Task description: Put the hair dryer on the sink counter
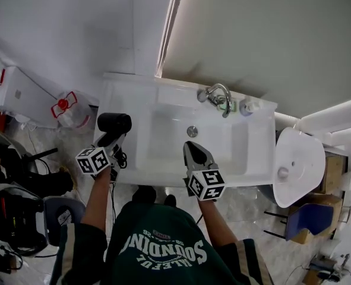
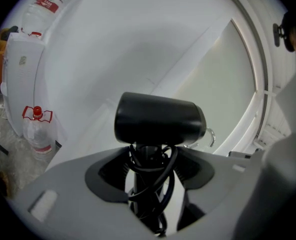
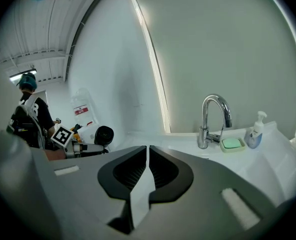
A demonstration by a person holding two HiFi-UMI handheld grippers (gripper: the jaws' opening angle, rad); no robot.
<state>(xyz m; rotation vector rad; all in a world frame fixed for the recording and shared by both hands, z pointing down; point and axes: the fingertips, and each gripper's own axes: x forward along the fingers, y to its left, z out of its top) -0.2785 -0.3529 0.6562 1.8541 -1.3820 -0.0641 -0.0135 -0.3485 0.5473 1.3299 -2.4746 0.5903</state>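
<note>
Head view: my left gripper (image 1: 106, 142) held the hair dryer (image 1: 114, 123) by its handle at the left edge of the sink counter (image 1: 141, 94), probably ready to set down. My right gripper (image 1: 192, 147) hovered over the basin.

Left gripper view: the jaws clamped the cord-wrapped handle. A bottle (image 2: 37, 131) had a red label I couldn't read.

Right gripper view: the jaws were nearly together and empty.

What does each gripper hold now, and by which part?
The left gripper holds the hair dryer by its cord-wrapped handle. The right gripper holds nothing; its fingers are shut.
</note>
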